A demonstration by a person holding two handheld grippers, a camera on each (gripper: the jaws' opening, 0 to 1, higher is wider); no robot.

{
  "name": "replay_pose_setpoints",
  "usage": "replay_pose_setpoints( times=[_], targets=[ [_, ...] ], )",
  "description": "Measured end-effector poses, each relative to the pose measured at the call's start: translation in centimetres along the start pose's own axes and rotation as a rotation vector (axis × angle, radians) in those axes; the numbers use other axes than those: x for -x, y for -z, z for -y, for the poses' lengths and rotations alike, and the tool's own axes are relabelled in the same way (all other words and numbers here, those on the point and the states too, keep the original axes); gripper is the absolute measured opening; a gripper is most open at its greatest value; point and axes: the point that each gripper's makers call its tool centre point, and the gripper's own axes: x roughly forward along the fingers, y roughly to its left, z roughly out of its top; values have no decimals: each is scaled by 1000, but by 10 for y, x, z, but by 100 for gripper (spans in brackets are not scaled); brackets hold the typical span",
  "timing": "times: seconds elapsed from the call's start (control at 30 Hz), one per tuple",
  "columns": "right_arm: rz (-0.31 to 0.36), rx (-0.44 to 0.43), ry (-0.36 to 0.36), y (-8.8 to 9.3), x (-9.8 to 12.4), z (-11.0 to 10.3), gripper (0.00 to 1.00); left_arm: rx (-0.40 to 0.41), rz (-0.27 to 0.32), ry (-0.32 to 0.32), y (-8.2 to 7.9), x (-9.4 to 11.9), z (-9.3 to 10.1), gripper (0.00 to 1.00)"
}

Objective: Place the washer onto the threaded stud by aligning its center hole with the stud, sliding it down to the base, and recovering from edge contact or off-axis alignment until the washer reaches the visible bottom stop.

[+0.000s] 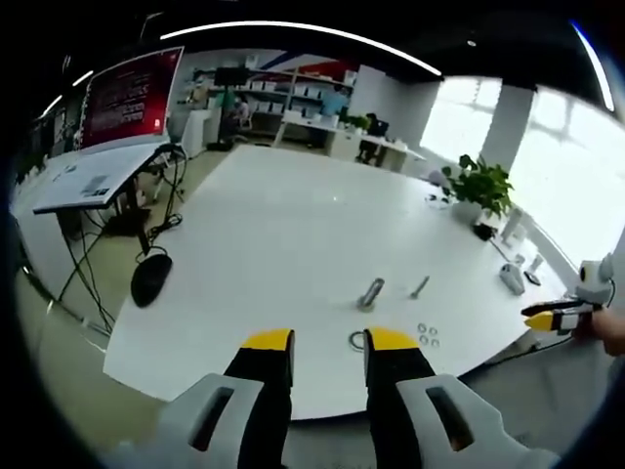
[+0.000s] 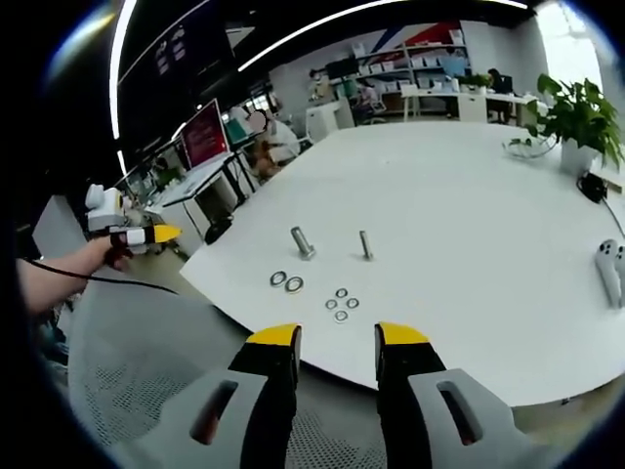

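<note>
Nothing is on a stud yet: the washers [image 2: 293, 284] lie flat near the table [image 2: 469, 225] edge, just in front of the two upright studs [image 2: 303, 242], all untouched. The right gripper [image 2: 337, 337] hangs off the edge, jaws apart and empty; the left gripper [image 1: 329, 342] is likewise parted, holding nothing. Picking, aligning and seating all remain.

Both tongs, left [image 1: 328, 342] and right [image 2: 337, 337], hang with jaws parted, gripping nothing.

Yellow-tipped black hand-held gripper [image 1: 329, 344], grey body.
</note>
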Motion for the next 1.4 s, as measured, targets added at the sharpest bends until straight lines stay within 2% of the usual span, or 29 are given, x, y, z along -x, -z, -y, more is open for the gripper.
replay_pose_setpoints(
  times=[0.1,0.17,0.23,0.37,0.43,0.53,0.6,0.7,0.8,0.93,1.13,1.4],
  targets=[
    [-17,-9,-2,2,-1,0,32,9,-71,9,8,-5,0,26],
    [-9,-7,5,1,0,1,32,18,-98,8,7,-10,-1,26],
    [-4,-23,17,1,1,4,32,-4,-126,39,6,-15,6,27],
    [-8,-37,21,2,0,4,32,-140,-210,79,6,-35,13,30],
    [-28,-31,15,5,-1,3,32,-190,-225,117,6,-48,23,33],
    [-36,-25,17,7,-2,3,32,-198,-276,151,12,-65,34,34],
    [-30,-31,21,5,-2,5,32,-233,-300,172,17,-77,40,34],
    [-32,-20,16,6,-2,3,32,-312,-366,203,30,-90,48,34],
    [-33,-29,28,6,-2,6,32,-425,-442,227,47,-102,54,34],
    [-31,-31,34,6,-2,7,34,-530,-511,255,62,-116,59,33],
    [-25,-35,39,6,-2,8,34,-545,-567,264,72,-132,58,33],
    [-48,-20,38,9,-2,7,33,-626,-653,271,86,-151,53,32]
  ],
)
